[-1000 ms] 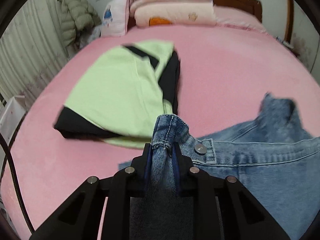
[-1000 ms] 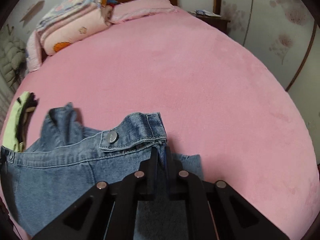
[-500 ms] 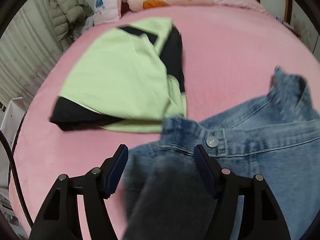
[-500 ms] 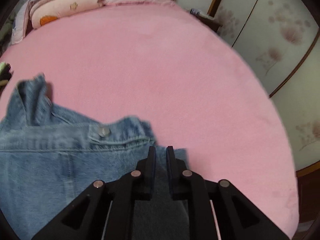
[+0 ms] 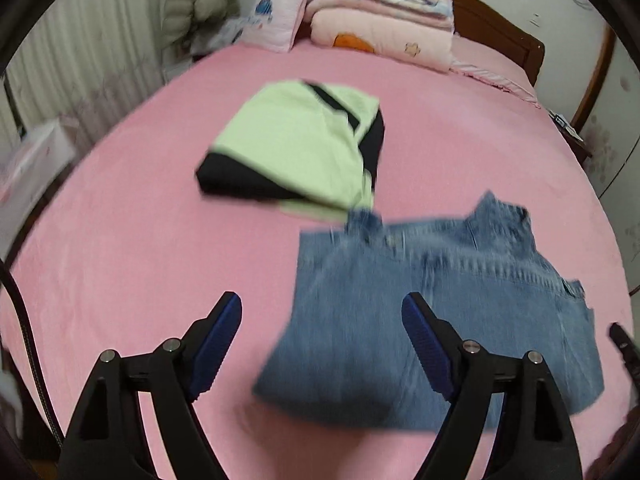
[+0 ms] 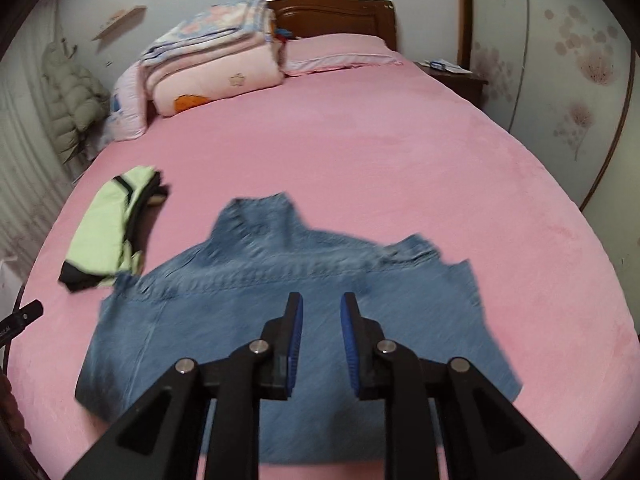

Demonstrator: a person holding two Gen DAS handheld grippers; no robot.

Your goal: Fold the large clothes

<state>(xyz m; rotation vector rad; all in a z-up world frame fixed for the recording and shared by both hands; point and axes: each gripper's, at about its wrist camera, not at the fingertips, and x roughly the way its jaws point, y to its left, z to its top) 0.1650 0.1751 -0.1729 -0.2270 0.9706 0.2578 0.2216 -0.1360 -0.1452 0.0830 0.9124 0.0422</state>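
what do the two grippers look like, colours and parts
Both match: the left gripper and right gripper have black, angular fingers with triangular cut-outs at the base, silver round screw heads, and ribbed blue pads on the inner faces. A thin black cable runs along the left edge of the left view.

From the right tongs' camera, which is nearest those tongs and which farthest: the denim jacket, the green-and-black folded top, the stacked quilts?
1. Denim jacket, just beyond the right tongs.
2. Green-and-black folded top, left.
3. Stacked quilts, at the headboard.
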